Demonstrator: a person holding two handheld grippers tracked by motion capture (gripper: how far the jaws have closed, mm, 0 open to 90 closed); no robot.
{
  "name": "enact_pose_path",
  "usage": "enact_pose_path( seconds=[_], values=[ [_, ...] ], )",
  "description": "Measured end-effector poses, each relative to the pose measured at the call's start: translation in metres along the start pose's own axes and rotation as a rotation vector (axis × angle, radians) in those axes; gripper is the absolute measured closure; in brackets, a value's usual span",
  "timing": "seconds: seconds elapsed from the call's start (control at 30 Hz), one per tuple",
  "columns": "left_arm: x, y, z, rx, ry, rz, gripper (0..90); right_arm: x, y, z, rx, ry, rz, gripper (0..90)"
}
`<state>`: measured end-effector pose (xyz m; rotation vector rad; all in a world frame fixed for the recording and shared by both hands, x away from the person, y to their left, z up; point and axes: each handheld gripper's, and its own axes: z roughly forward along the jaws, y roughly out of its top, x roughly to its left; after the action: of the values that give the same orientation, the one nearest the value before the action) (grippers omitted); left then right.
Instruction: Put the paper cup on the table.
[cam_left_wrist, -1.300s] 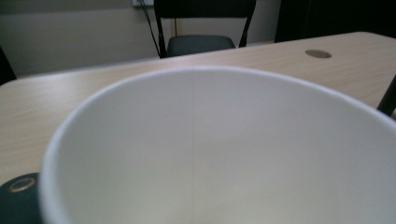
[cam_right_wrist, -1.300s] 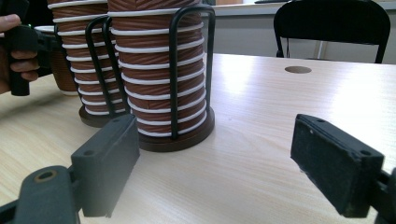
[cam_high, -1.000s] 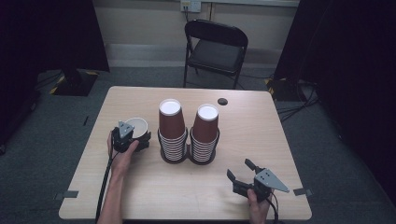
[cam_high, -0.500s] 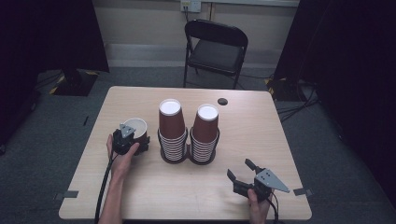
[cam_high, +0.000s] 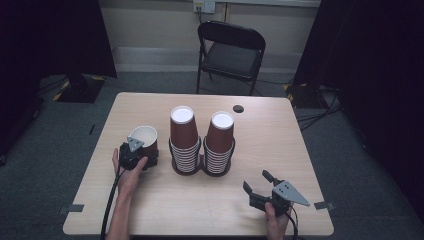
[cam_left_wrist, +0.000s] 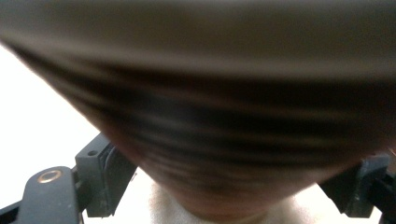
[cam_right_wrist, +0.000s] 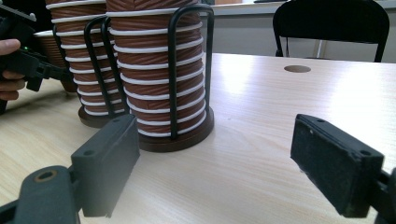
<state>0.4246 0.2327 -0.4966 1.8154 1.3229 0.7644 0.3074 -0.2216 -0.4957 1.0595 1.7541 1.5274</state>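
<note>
The left gripper (cam_high: 141, 152) has just been closing its jaws on a single brown paper cup (cam_high: 145, 139), which stands upright at nine o'clock of the two cup stacks (cam_high: 201, 142). The right gripper (cam_high: 261, 186), jaws spread with nothing between them, rests on the table (cam_high: 280, 135) at five o'clock of the stacks.

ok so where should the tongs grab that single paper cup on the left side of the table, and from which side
Grip the single cup across its brown side wall, below the rim, coming level from the person's side. It stands upright, open end up, and its tapered wall narrows downward. The left tongs already straddle it there and have just been closing.
</note>
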Motion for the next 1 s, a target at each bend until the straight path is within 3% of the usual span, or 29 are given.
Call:
enact_pose_path(
  seconds=[0.13,0.5,0.63,0.73,0.83,0.93,1.0],
  values=[
    [0.000,-0.002,-0.003,-0.009,0.001,-0.004,15.6,0.000,0.000,0.000,-0.001,0.002,0.001,14.9],
    [-0.001,-0.011,-0.031,-0.099,-0.014,-0.033,15.6,0.000,0.000,0.000,-0.006,0.004,0.001,14.9],
    [-0.004,-0.015,-0.042,-0.140,-0.061,-0.045,15.5,-0.001,0.000,-0.001,-0.007,0.004,0.006,14.9],
    [-0.008,-0.017,-0.047,-0.146,-0.083,-0.036,15.5,-0.001,0.000,-0.001,-0.006,0.006,0.005,14.9],
    [-0.014,-0.023,-0.057,-0.165,-0.143,-0.048,15.5,-0.001,0.000,-0.001,-0.011,0.005,0.003,14.9],
    [-0.020,-0.028,-0.064,-0.174,-0.142,-0.051,15.5,-0.001,-0.001,-0.001,-0.012,0.008,0.006,15.0],
    [-0.026,-0.032,-0.069,-0.185,-0.165,-0.049,15.7,-0.001,0.000,-0.001,-0.010,0.008,0.006,14.9]
  ],
)
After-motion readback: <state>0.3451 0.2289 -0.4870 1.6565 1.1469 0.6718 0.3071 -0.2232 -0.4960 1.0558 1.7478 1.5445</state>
